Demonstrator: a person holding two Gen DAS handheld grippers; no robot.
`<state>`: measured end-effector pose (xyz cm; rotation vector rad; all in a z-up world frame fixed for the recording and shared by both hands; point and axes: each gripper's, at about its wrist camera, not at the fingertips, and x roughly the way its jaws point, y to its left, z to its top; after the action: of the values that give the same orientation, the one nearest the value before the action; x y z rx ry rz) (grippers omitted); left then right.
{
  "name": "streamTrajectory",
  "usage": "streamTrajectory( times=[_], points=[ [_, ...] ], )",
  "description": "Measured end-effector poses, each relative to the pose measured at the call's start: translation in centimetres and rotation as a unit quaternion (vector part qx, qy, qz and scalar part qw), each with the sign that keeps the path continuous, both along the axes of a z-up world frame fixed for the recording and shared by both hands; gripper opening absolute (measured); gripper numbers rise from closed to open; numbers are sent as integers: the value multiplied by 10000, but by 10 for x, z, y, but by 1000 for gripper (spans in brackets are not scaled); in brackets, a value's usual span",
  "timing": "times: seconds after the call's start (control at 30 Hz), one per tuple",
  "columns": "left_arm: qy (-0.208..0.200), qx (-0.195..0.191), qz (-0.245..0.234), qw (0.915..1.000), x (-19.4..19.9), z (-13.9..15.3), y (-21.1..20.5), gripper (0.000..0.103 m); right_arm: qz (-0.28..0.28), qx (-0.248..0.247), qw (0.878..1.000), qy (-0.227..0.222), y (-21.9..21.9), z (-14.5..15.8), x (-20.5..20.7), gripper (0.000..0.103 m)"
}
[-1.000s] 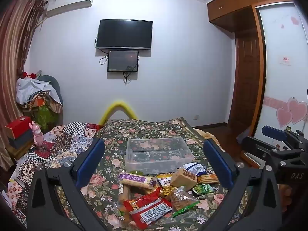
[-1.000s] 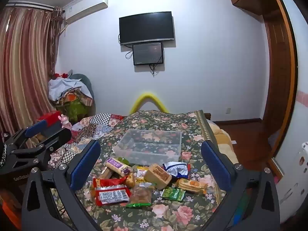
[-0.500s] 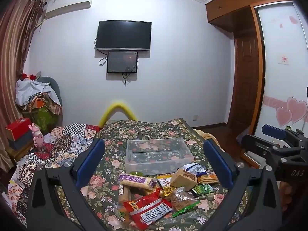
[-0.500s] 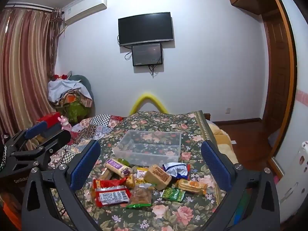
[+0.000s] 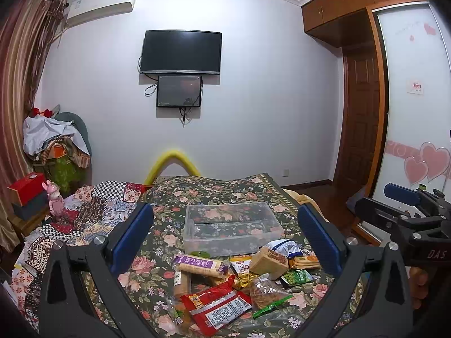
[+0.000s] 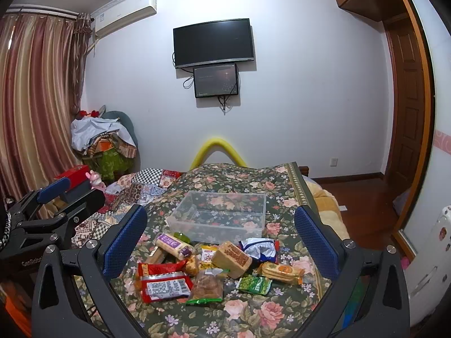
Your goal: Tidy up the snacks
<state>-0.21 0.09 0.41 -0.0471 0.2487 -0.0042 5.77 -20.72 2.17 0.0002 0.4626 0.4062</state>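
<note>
A pile of snack packets lies on the floral bedspread: a red packet, a purple-labelled biscuit roll, a tan cracker block, a green pea bag, a blue-white bag. Behind the pile stands an empty clear plastic bin. My left gripper is open and empty, held above the near side of the pile. My right gripper is open and empty, also above the pile. Each gripper shows at the edge of the other's view.
The bed has a patchwork quilt on its left. A chair piled with clothes and a red box stand at the left. A wardrobe door is at the right. A TV hangs on the far wall.
Both grippers stay open and nearly still; the views shift only slightly. The snacks and bin have not moved.
</note>
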Motion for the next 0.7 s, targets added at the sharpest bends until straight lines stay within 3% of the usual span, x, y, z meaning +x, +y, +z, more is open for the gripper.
streamTrajectory(
  times=[0.7],
  points=[
    [23, -51, -51, 10000, -1, 0, -2, 103, 8, 32, 10000, -30, -2, 9, -5, 103]
  ],
)
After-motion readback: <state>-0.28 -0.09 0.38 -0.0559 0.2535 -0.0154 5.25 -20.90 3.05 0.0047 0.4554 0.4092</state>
